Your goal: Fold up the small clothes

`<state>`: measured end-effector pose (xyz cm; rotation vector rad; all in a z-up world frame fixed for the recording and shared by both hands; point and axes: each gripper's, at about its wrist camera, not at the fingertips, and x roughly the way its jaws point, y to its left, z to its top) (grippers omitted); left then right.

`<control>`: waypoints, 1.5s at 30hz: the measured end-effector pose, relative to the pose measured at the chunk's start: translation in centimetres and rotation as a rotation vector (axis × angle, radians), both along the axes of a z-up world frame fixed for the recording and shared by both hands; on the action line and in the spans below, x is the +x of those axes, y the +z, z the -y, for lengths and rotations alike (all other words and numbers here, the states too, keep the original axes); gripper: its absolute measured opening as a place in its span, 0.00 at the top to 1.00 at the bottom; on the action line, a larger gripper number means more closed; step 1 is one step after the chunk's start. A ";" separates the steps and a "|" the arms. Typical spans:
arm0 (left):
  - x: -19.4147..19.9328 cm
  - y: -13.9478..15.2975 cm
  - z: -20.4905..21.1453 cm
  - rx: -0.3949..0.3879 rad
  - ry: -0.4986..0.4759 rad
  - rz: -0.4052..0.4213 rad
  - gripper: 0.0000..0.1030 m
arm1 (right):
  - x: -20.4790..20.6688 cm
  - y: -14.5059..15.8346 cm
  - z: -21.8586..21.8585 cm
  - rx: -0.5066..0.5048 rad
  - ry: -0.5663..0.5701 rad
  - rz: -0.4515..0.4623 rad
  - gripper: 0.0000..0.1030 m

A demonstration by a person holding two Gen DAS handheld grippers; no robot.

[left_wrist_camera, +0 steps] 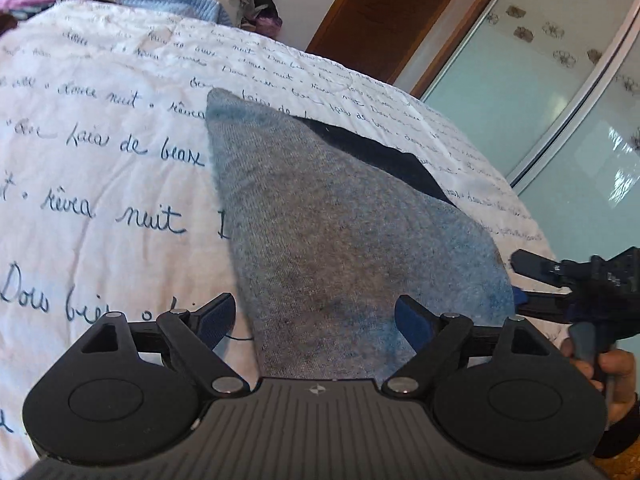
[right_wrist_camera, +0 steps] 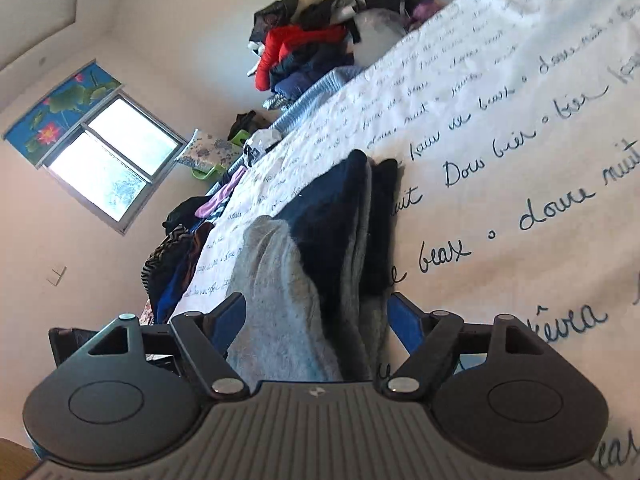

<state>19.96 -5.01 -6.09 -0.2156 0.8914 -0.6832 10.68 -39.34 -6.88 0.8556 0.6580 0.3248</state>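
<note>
A grey sock (left_wrist_camera: 340, 220) with blue-tinted toe and heel lies flat on the white quilt (left_wrist_camera: 100, 160) printed with script, and a black piece (left_wrist_camera: 380, 152) shows from under its far edge. My left gripper (left_wrist_camera: 316, 320) is open, its fingers (left_wrist_camera: 216, 320) straddling the sock's near end without pressing it. The right gripper (left_wrist_camera: 560, 280), held by a hand, sits at the sock's right edge. In the right wrist view the grey sock (right_wrist_camera: 272, 280) and a dark navy one (right_wrist_camera: 340, 220) are stacked between the spread fingers of my right gripper (right_wrist_camera: 318, 318), which is open.
A pile of clothes (right_wrist_camera: 312, 48) and a blue knitted blanket (left_wrist_camera: 168, 0) lie at the bed's far end. More garments (right_wrist_camera: 180, 248) line the window side of the bed. A wooden door (left_wrist_camera: 392, 12) and glass sliding doors (left_wrist_camera: 560, 100) stand beyond the bed.
</note>
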 end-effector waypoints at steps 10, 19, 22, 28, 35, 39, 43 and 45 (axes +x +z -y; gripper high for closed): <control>0.8 -1.7 -0.7 -0.203 -0.050 -0.052 0.20 | 7.2 -2.7 -2.0 0.130 0.171 -0.066 0.23; 0.8 -1.7 -1.9 -0.196 -0.035 -0.062 0.83 | 7.7 -2.9 -4.6 0.109 0.164 -0.114 0.71; 0.2 0.3 -2.0 -0.164 -0.033 -0.016 0.84 | 7.4 -2.4 -5.1 0.121 0.144 -0.103 0.73; -0.7 1.9 -3.7 -0.128 -0.026 -0.024 0.84 | 6.1 -2.1 -5.6 0.183 0.161 -0.094 0.74; -1.8 0.5 -3.9 -0.017 0.030 -0.041 0.58 | 4.5 -2.2 -6.2 0.070 0.169 -0.137 0.52; -3.0 1.4 -3.8 0.072 0.042 0.036 0.42 | 1.5 -1.3 -6.8 -0.051 0.182 -0.115 0.47; -4.4 1.4 -3.2 0.190 0.063 0.068 0.41 | -0.6 -1.3 -6.7 -0.076 0.182 -0.120 0.47; -5.2 1.7 -3.4 0.209 0.075 0.084 0.40 | -2.0 -1.1 -6.1 -0.066 0.160 -0.126 0.47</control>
